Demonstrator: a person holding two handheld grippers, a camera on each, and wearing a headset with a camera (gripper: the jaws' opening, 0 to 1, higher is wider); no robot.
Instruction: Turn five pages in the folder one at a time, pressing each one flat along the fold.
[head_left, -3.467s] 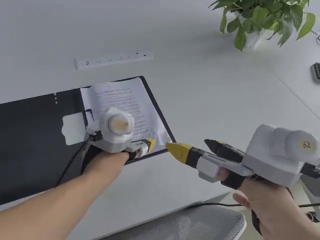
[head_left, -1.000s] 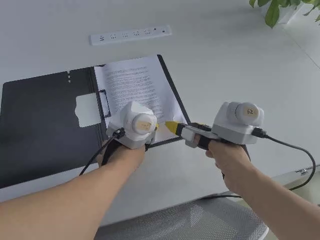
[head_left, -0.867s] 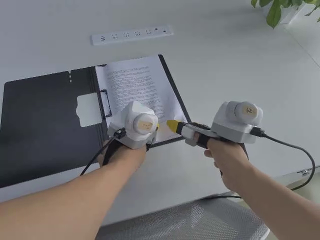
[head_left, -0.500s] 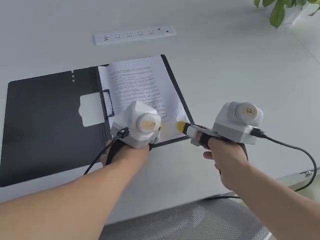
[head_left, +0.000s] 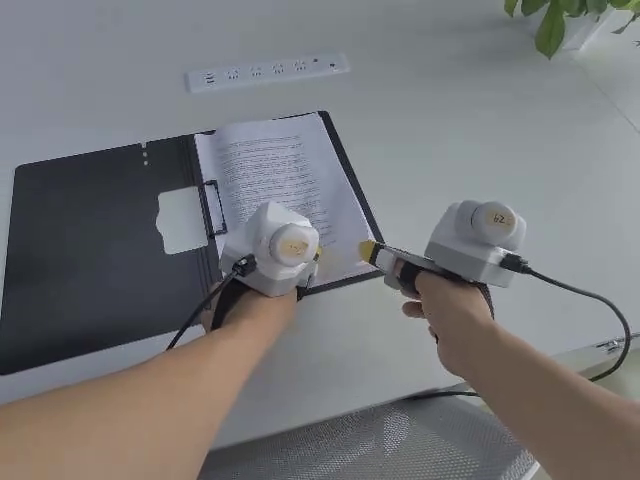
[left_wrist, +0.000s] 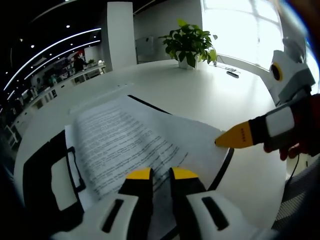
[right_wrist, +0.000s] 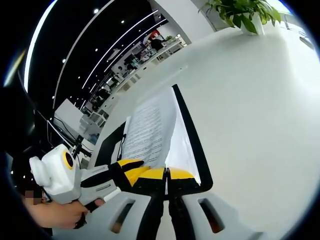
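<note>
The black folder (head_left: 90, 250) lies open on the white table, with a printed page (head_left: 275, 170) on its right half. My left gripper (left_wrist: 161, 174) is shut, its yellow tips resting on the page's near part, close to the bottom edge. My right gripper (head_left: 368, 251) is shut at the page's near right corner, which lifts off the sheet below (right_wrist: 182, 145). In the left gripper view the right gripper's yellow tip (left_wrist: 232, 140) meets that raised corner. In the right gripper view the left gripper (right_wrist: 131, 166) sits just left of my right gripper (right_wrist: 167, 173).
A white power strip (head_left: 268, 70) lies beyond the folder. A potted plant (head_left: 560, 20) stands at the far right. The table's near edge runs just behind my hands, with a grey chair seat (head_left: 400, 440) below it. A black cable (head_left: 580, 300) trails from the right gripper.
The right gripper, open and off the folder 3.5 s ago, is now shut at the page's corner and has drifted slightly right. The left gripper has stayed on the page.
</note>
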